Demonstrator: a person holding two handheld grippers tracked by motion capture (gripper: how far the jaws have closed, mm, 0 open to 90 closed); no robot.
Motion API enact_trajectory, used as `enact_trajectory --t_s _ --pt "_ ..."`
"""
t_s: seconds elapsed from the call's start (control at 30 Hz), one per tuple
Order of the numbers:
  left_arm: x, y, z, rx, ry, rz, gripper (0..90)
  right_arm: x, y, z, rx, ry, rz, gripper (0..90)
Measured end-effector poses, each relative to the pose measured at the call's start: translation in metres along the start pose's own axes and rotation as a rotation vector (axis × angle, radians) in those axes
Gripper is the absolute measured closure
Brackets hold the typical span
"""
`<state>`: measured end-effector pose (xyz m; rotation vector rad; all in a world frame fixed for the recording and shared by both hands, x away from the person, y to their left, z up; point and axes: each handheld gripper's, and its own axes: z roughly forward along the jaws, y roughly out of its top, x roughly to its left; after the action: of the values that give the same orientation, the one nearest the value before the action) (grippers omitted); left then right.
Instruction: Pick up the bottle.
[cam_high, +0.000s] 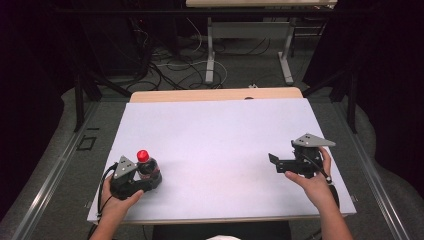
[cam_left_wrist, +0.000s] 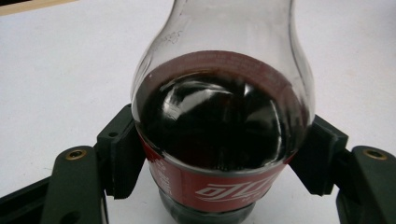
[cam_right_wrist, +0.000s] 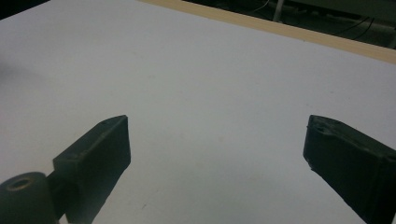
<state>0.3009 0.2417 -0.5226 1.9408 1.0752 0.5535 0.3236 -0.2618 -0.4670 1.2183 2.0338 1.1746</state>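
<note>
While upright, cola bottle (cam_left_wrist: 219, 135) between left tongs (cam_left_wrist: 219, 158), clamped.

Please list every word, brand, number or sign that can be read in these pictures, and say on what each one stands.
Nothing can be read with certainty.
Red label of the bottle, held in the left hand-held gripper: white script logo, cut off, not legible.
Label's upper edge: a line of fine print, too small and blurred.
Right hand-held gripper: no markings.

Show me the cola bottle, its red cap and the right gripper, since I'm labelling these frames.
cola bottle (cam_left_wrist: 219, 126): left gripper view, dark liquid-filled body.
red cap (cam_high: 143, 155): high view, top of cap.
right gripper (cam_high: 273, 161): high view, between its open fingertips.
</note>
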Motion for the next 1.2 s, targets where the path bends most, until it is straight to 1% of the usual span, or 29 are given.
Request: enact_trajectory --t_s 0.1,0.17,0.2,0.23,0.27,0.3,0.33,0.37,0.43,0.5,0.57,0.63,0.7,0.73,0.77,0.93,1.0,1.03,1.1,1.13,1.17,1.2 --pt "-0.001 0.002 0.0 0.016 0.007 -0.004 29.6 0.001 0.0 0.0 -0.006 -0.004 -0.005 7.2" --pt "-0.001 0.004 0.001 0.023 -0.002 -0.013 29.6 0.001 0.0 0.0 -0.005 -0.004 -0.003 7.4" --pt "-0.001 0.006 0.001 0.025 -0.002 -0.013 29.6 0.001 0.0 0.0 -0.005 -0.004 -0.003 7.4" --pt "-0.001 0.007 0.0 0.028 0.0 -0.002 29.6 0.001 0.0 0.0 -0.004 -0.005 -0.002 7.9" --pt "-0.002 0.009 0.001 0.023 -0.002 -0.003 29.6 0.001 0.0 0.0 0.003 0.0 -0.003 8.4" --pt "-0.003 0.01 0.001 0.02 -0.002 0.001 29.6 0.001 0.0 0.001 -0.006 -0.005 -0.005 8.5" --pt "-0.005 0.012 0.001 0.019 -0.004 0.0 29.6 0.002 0.0 0.0 0.001 -0.005 0.001 8.7" --pt "-0.007 0.014 0.002 0.011 -0.01 -0.001 29.6 0.002 0.001 0.0 0.0 -0.004 -0.005 9.2" --pt "-0.01 0.018 0.002 0.006 -0.025 0.011 29.6 0.001 0.001 -0.001 0.003 -0.003 -0.013 9.7" --pt "-0.014 0.022 0.004 0.002 -0.038 0.024 29.6 0.002 0.002 -0.002 0.0 -0.003 -0.01 9.9" --pt "-0.02 0.026 0.005 -0.005 -0.062 0.029 29.6 0.002 0.002 -0.002 -0.007 0.0 -0.016 11.1" --pt "-0.026 0.03 0.007 -0.003 -0.088 0.043 29.6 0.003 0.003 -0.003 -0.003 0.001 -0.008 11.3" --pt "-0.032 0.035 0.01 0.002 -0.107 0.057 29.6 0.005 0.003 -0.003 -0.012 0.002 -0.007 12.5" --pt "-0.035 0.037 0.011 0.001 -0.111 0.064 29.6 0.005 0.004 -0.004 -0.004 0.004 -0.014 14.0" --pt "-0.037 0.04 0.013 0.002 -0.118 0.069 29.5 0.005 0.004 -0.004 -0.011 0.004 -0.024 14.7" --pt "-0.051 0.054 0.021 -0.002 -0.154 0.08 29.6 0.007 0.005 -0.004 -0.017 0.011 -0.034 14.9" --pt "-0.057 0.061 0.025 -0.003 -0.172 0.085 29.6 0.008 0.006 -0.005 -0.019 0.022 -0.048 15.0" --pt "-0.061 0.063 0.028 -0.015 -0.175 0.083 29.6 0.009 0.007 -0.005 -0.02 0.027 -0.059 15.0" --pt "-0.068 0.069 0.033 -0.017 -0.193 0.094 29.6 0.011 0.008 -0.005 -0.021 0.033 -0.058 15.0" --pt "-0.072 0.072 0.035 -0.017 -0.203 0.097 29.5 0.012 0.008 -0.004 -0.024 0.043 -0.064 15.1" --pt "-0.076 0.074 0.037 -0.023 -0.206 0.103 29.6 0.016 0.011 -0.004 -0.024 0.053 -0.074 15.1" --pt "-0.08 0.076 0.04 -0.021 -0.224 0.099 29.6 0.018 0.012 -0.004 -0.022 0.07 -0.089 15.1"
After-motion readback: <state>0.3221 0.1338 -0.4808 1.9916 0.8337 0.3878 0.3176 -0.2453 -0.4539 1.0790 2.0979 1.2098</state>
